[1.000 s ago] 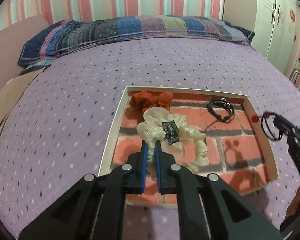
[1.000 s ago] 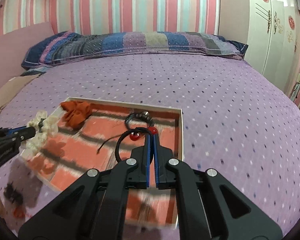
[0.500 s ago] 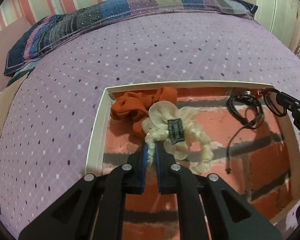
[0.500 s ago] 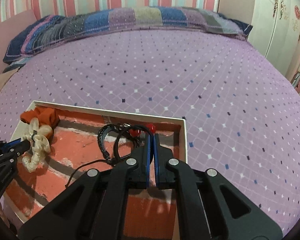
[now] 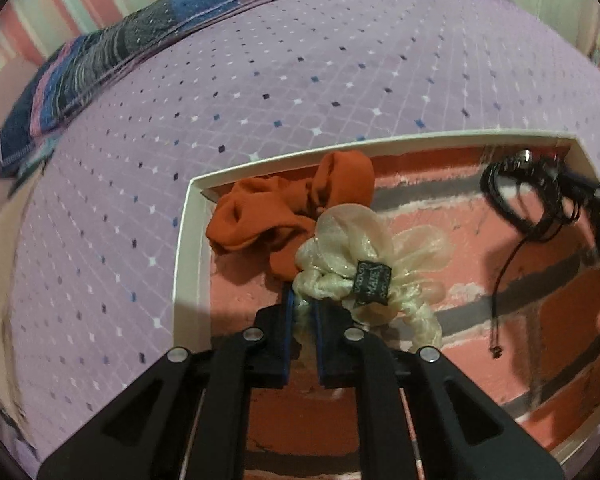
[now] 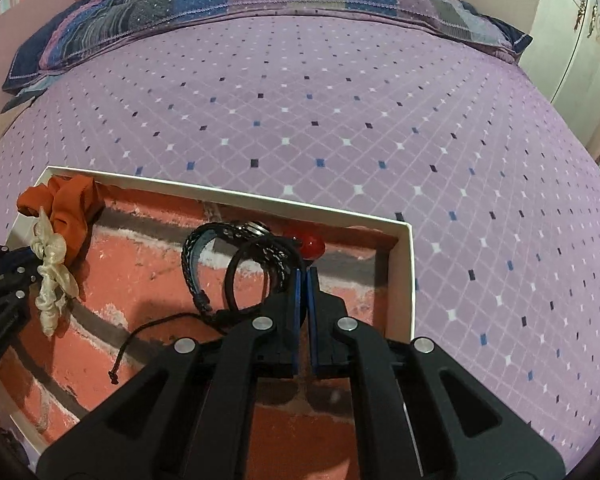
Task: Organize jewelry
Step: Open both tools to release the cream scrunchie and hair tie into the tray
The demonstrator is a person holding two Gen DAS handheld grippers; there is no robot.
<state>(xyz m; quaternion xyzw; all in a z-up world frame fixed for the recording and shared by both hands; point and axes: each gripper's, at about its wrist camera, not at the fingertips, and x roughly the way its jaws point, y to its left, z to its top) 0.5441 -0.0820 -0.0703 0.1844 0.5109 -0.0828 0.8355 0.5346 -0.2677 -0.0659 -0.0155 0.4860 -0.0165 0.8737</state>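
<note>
Left hand-held gripper [image 5: 302,308], jaws opening, cream scrunchie [image 5: 364,256] between them; right hand-held gripper [image 6: 303,280] clenched on black hair tie [image 6: 236,276] over tray [image 6: 400,280].

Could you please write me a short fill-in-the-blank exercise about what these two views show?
1. The cream scrunchie is pinched by the ____ hand-held gripper.
2. The scrunchie lying in the tray's far left corner is ____.
3. The right hand-held gripper holds a black hair tie with ____ beads.

Missing words: left; orange; red
</note>
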